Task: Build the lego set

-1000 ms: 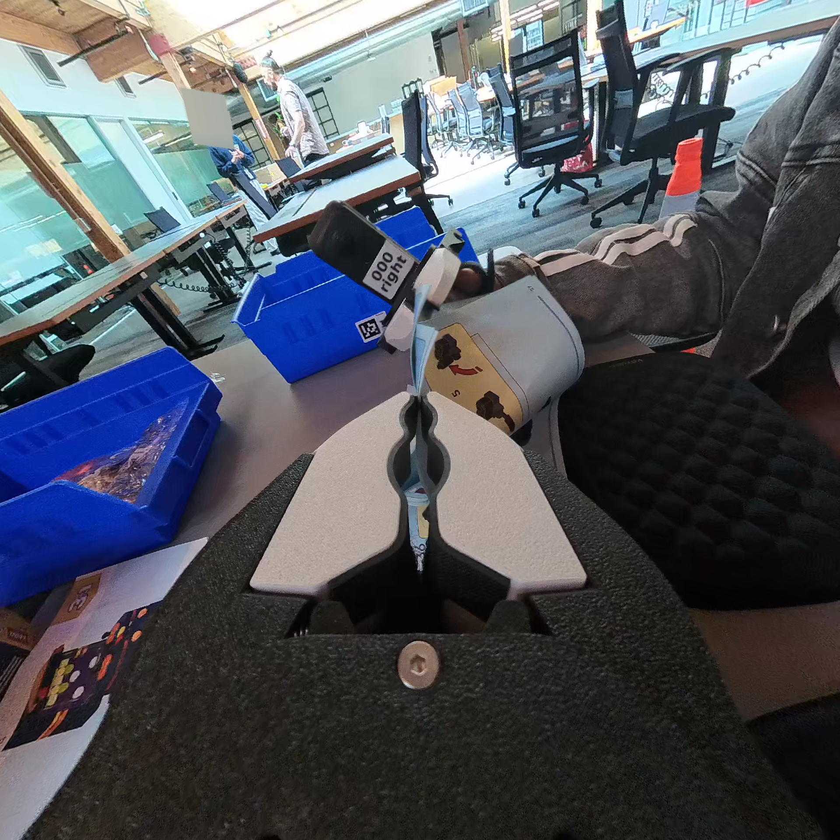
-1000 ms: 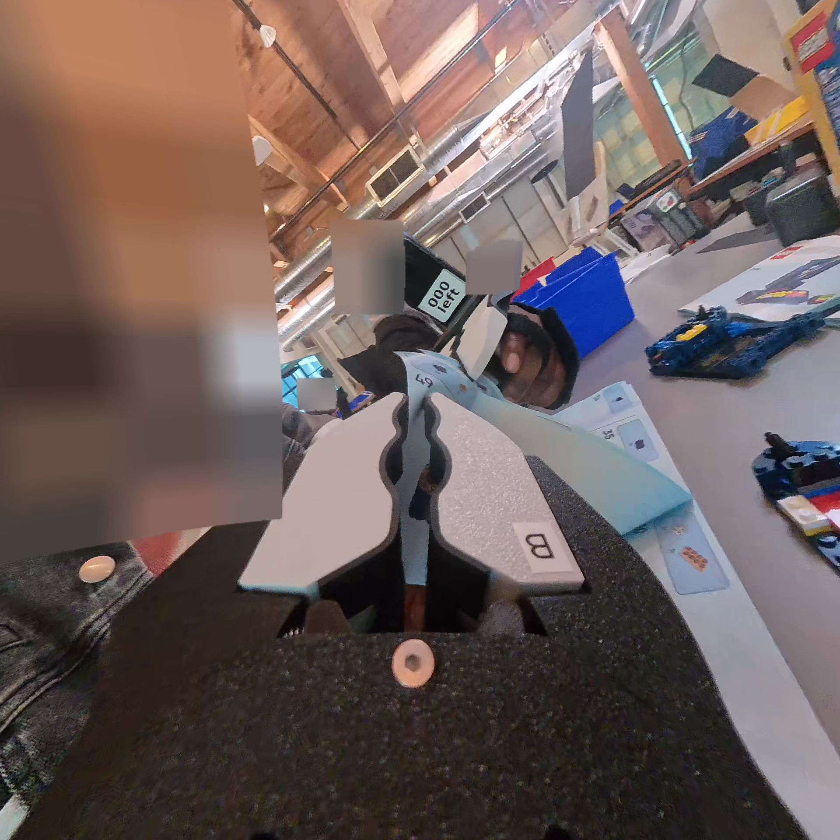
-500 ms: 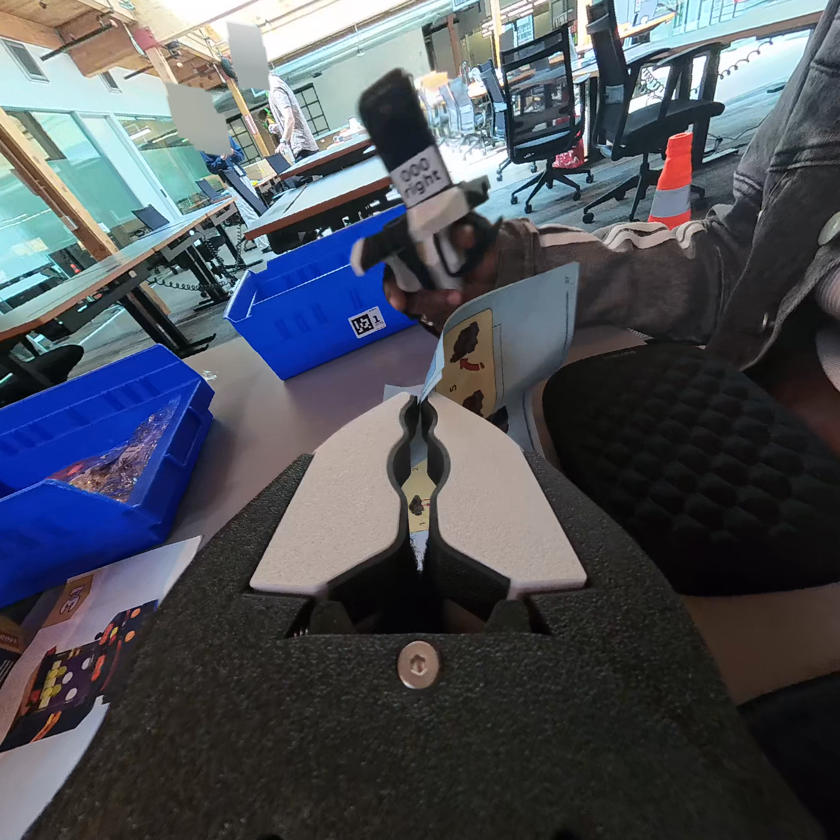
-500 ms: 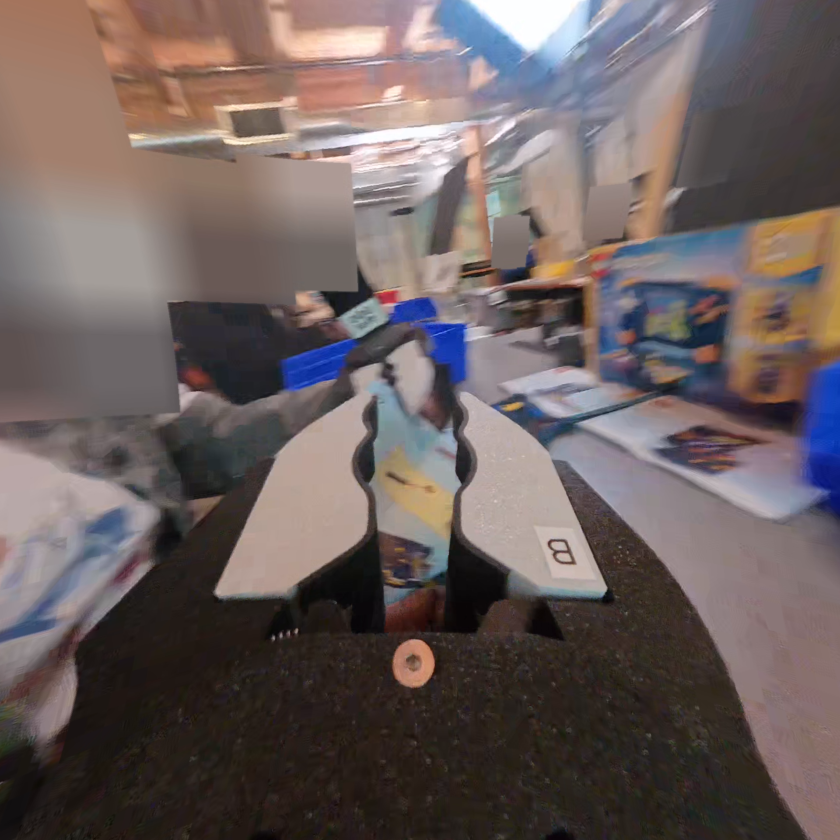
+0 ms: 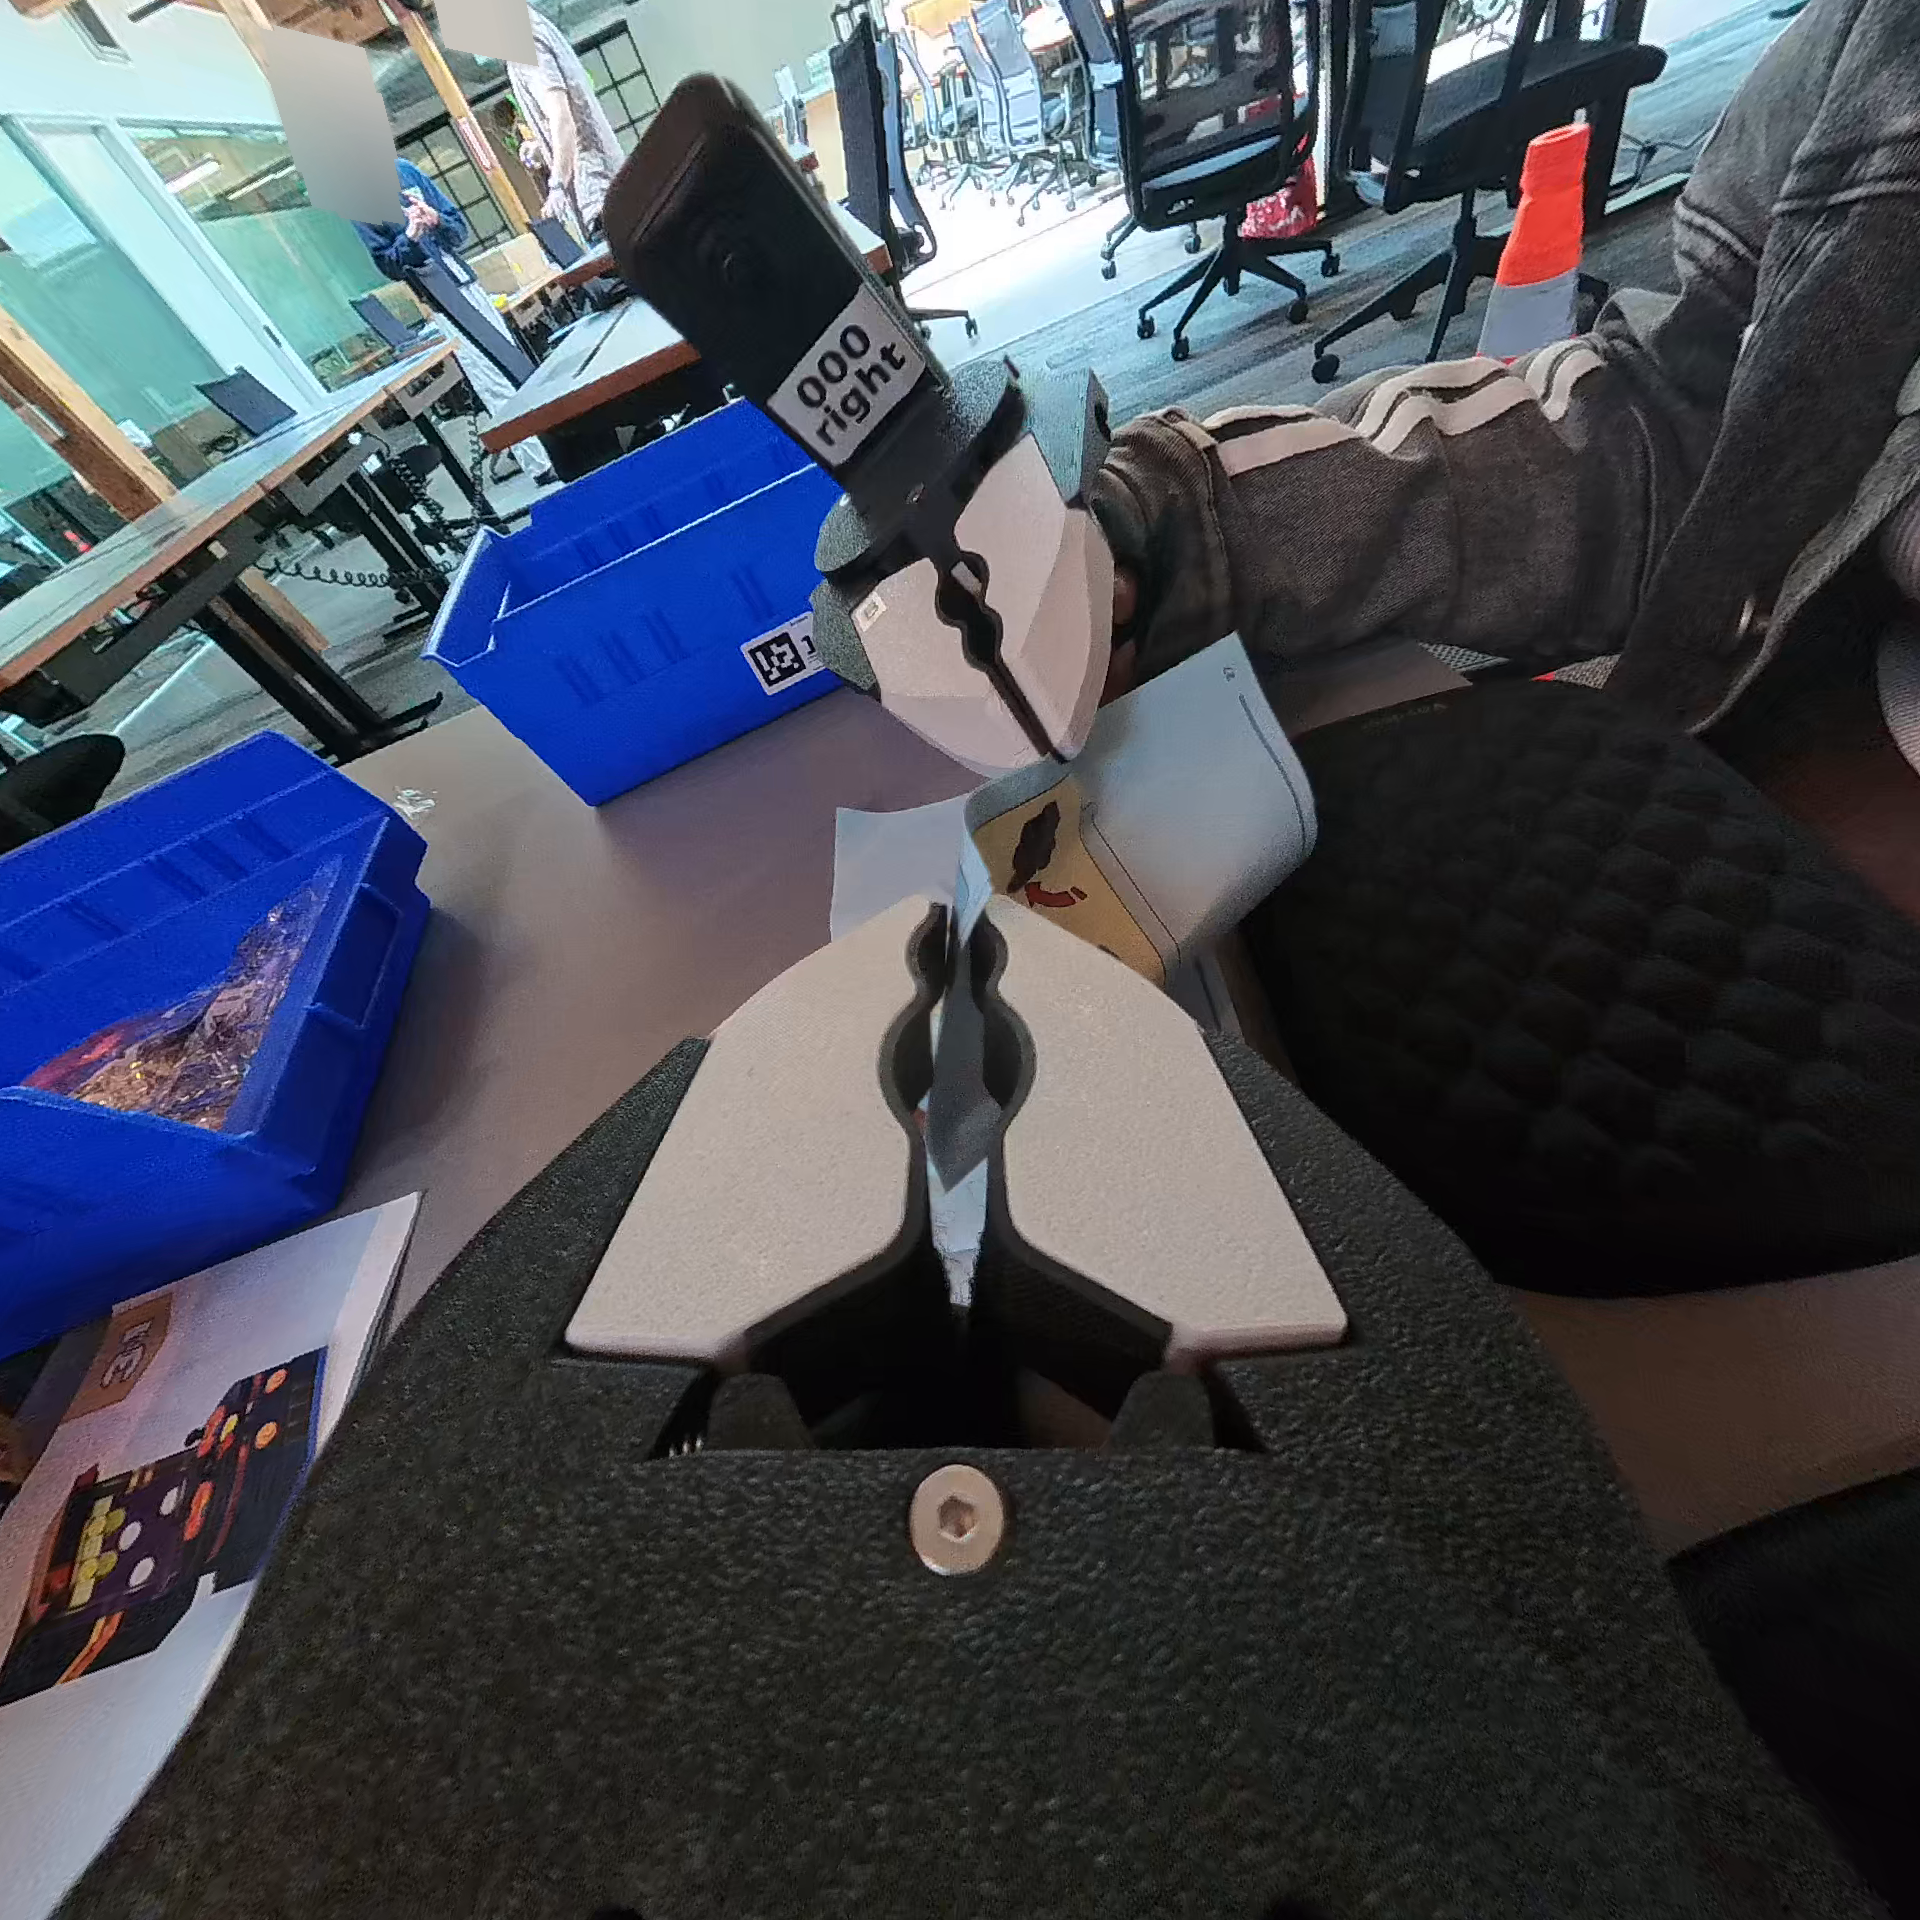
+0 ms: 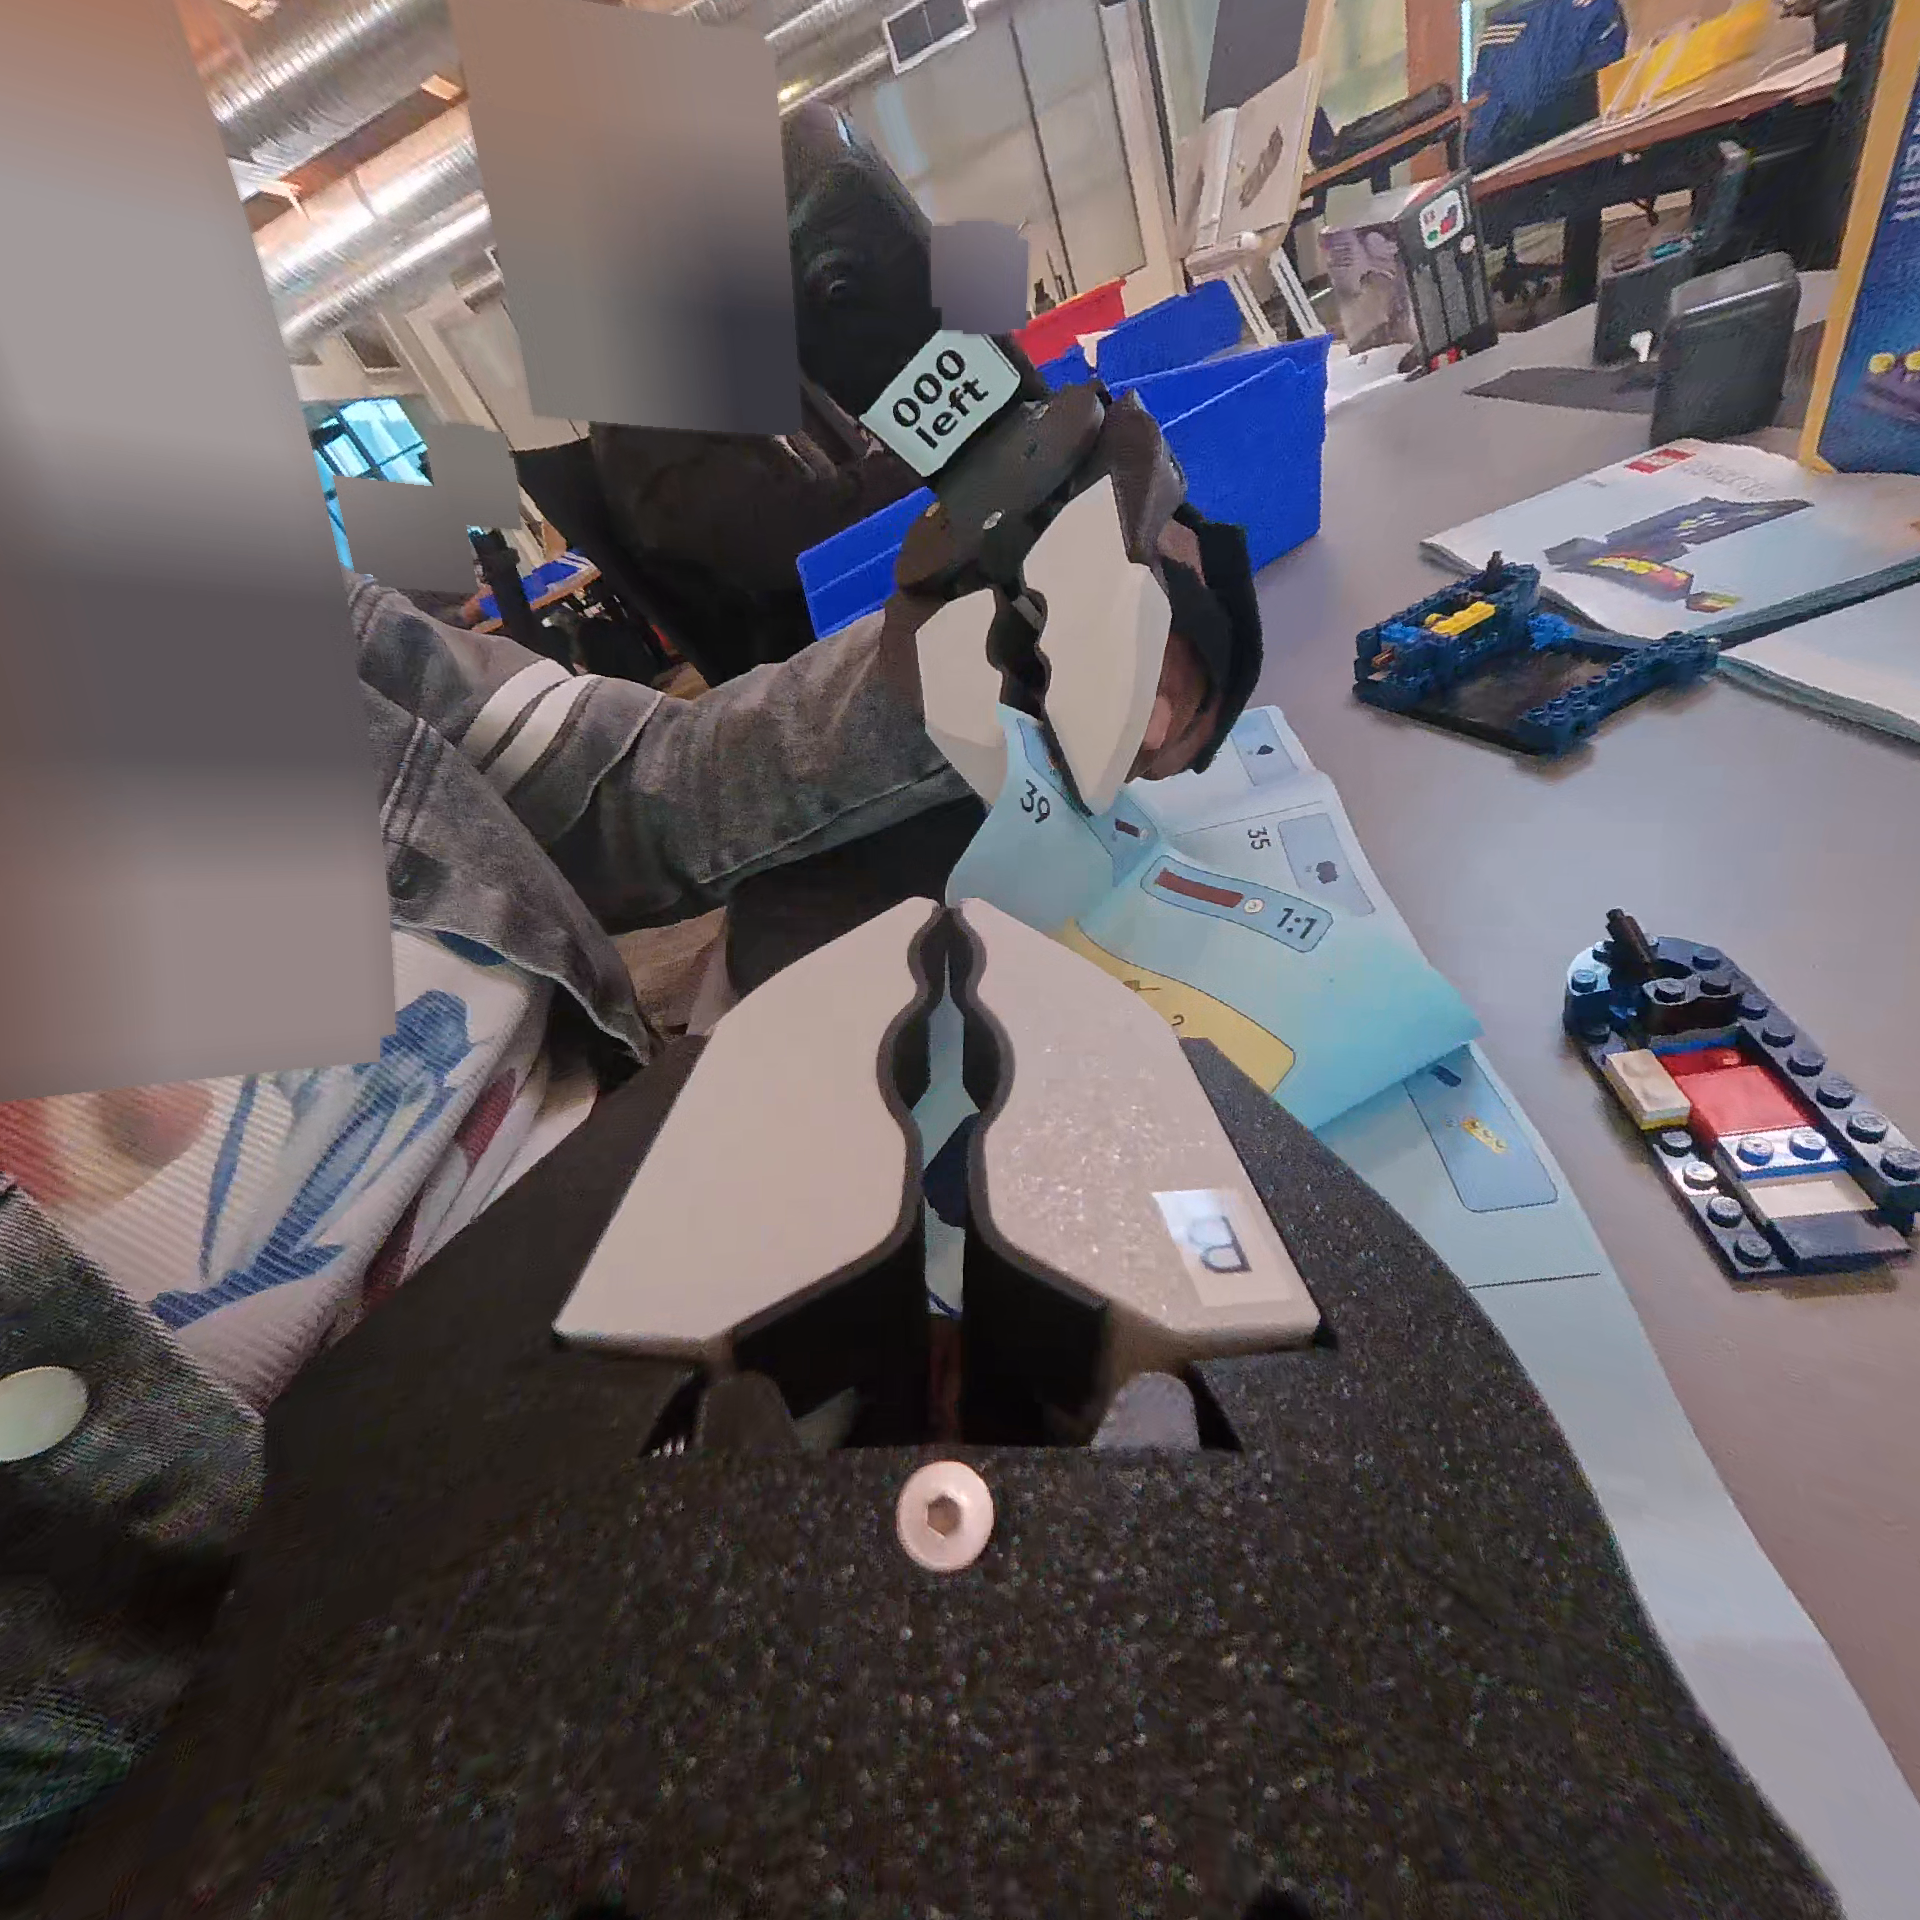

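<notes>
Paper sits pinched in the left gripper in the left wrist view: its two pale fingers stand almost together, and a thin edge of the light-blue booklet page runs down the narrow slot between them. The page curls up and over from the grey table, so the grip keeps that leaf lifted clear of the sheets below. Beyond it the right gripper points down at the top of the same curl, jaws closed, tips at the paper's upper edge (whether they bite the leaf cannot be told from this side). Two blue bins stand on the table behind, a third bin with a crinkled bag lies at the left, and a printed sheet lies in front of it. A black quilted cushion fills the right.

Right wrist view: the right gripper shows its fingers meeting at the tips with the blue page behind and below them; no paper is plainly visible in the slot there. The left gripper hangs opposite, clamped on the page's upper corner, which holds the leaf arched above the open booklet. A flat brick-built assembly lies just beside the booklet, a dark blue brick frame farther off, near another manual.
</notes>
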`<state>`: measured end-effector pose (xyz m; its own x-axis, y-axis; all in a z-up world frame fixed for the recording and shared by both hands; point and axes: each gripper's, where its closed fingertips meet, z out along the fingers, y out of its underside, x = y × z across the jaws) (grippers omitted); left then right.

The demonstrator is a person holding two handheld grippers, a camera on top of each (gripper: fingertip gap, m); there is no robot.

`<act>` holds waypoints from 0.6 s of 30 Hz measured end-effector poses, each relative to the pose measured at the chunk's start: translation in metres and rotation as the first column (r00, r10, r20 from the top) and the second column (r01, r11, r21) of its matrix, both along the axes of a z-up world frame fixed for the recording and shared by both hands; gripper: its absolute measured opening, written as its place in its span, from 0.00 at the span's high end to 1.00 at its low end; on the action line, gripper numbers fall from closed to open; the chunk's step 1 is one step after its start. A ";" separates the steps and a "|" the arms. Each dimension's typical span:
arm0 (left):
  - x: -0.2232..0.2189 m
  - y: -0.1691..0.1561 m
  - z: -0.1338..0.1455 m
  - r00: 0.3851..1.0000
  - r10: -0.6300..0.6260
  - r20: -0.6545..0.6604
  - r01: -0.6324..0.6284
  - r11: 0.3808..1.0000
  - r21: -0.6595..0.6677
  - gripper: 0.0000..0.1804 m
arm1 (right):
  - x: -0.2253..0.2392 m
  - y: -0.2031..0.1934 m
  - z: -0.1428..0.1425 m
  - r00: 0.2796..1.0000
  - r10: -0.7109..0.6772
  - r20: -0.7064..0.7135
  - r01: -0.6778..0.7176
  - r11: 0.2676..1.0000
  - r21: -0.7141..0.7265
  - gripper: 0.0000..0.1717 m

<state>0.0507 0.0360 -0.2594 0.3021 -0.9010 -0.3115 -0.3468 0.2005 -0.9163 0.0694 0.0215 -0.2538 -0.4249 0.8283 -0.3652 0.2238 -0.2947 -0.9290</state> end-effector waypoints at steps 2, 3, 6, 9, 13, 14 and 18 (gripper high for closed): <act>-0.001 0.000 -0.001 1.000 0.004 -0.010 -0.004 1.000 0.002 0.97 | 0.001 0.002 0.001 1.000 -0.011 -0.001 0.011 1.000 -0.002 1.00; -0.001 0.001 -0.001 1.000 0.008 -0.011 -0.008 1.000 0.004 0.96 | 0.001 0.005 0.001 1.000 -0.025 -0.004 0.025 1.000 0.000 1.00; -0.002 0.001 -0.001 1.000 0.014 -0.014 -0.014 1.000 0.006 0.97 | 0.006 0.009 0.006 0.999 -0.026 -0.036 0.025 0.999 -0.035 1.00; -0.003 0.000 0.002 1.000 0.003 0.004 -0.003 1.000 0.000 0.99 | 0.010 0.011 0.012 0.998 -0.014 -0.058 0.007 0.993 -0.116 1.00; -0.004 -0.001 0.004 1.000 -0.001 0.013 0.001 1.000 -0.002 1.00 | 0.011 0.011 0.016 0.997 0.018 -0.078 -0.034 0.978 -0.206 1.00; -0.005 -0.001 0.003 1.000 0.004 0.011 -0.004 1.000 -0.003 1.00 | 0.013 0.012 0.016 0.996 0.022 -0.081 -0.039 0.976 -0.212 1.00; -0.008 0.004 0.004 0.999 0.037 0.027 -0.038 0.999 0.008 0.96 | 0.014 0.014 0.018 0.996 0.012 -0.088 -0.031 0.976 -0.217 1.00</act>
